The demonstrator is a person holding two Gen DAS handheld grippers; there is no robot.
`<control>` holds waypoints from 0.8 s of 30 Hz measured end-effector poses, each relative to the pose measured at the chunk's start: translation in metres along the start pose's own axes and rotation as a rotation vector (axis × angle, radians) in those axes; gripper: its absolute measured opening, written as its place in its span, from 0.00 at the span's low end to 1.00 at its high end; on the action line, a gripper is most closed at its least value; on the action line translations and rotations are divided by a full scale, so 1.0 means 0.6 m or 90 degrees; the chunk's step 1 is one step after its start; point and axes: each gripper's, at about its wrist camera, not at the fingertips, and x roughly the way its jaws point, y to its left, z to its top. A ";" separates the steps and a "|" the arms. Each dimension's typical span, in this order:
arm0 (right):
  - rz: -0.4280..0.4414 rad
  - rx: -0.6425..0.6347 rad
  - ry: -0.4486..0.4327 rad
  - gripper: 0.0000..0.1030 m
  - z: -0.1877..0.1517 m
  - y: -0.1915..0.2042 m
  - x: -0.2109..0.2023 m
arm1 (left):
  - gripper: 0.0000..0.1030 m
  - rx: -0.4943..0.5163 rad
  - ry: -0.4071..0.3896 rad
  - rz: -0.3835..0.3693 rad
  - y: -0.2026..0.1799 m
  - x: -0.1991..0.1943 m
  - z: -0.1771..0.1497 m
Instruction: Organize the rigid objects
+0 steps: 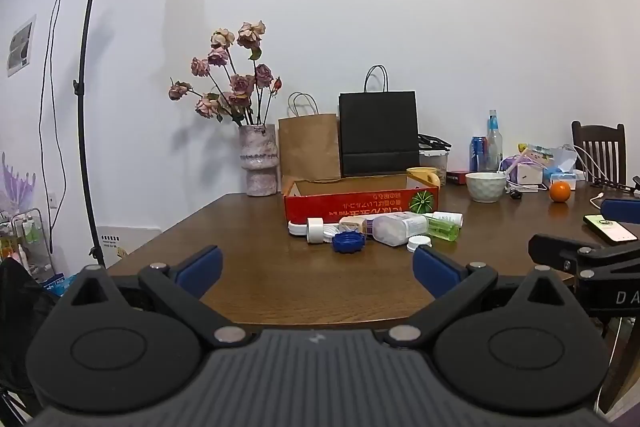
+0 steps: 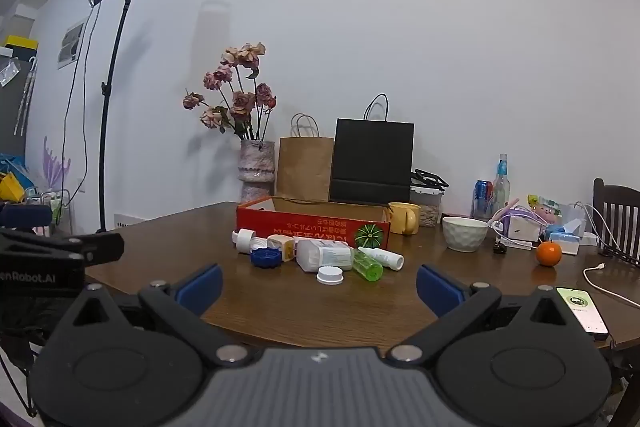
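Observation:
A red cardboard box [image 1: 360, 203] [image 2: 312, 225] lies open on the wooden table. In front of it is a cluster of small rigid objects: a blue lid [image 1: 349, 241] [image 2: 266, 258], a clear square bottle [image 1: 398, 227] [image 2: 325, 255], a green bottle [image 1: 442, 228] [image 2: 367, 265], a white cap [image 1: 419, 242] [image 2: 330, 275], a white roll [image 1: 315, 229] [image 2: 245, 240] and a beige block [image 2: 281, 246]. My left gripper [image 1: 318, 269] is open and empty, back near the table's front edge. My right gripper [image 2: 319, 285] is open and empty, also short of the cluster.
Behind the box stand a vase of dried roses [image 1: 260, 159], a brown bag [image 1: 309, 143], a black bag [image 1: 378, 133] and a yellow mug [image 2: 404, 217]. To the right are a white bowl [image 2: 464, 233], an orange [image 2: 549, 253], a phone [image 2: 582, 309], cables and a chair [image 1: 599, 151].

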 end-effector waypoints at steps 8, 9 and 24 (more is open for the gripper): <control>-0.009 0.002 -0.004 1.00 0.006 -0.003 -0.003 | 1.00 0.004 -0.025 0.005 0.005 -0.008 0.010; -0.011 0.000 -0.006 1.00 0.008 0.001 -0.004 | 1.00 0.003 -0.023 0.004 0.010 -0.007 0.013; -0.007 -0.007 -0.006 1.00 0.009 -0.001 0.002 | 1.00 0.018 -0.038 0.015 -0.009 -0.008 0.004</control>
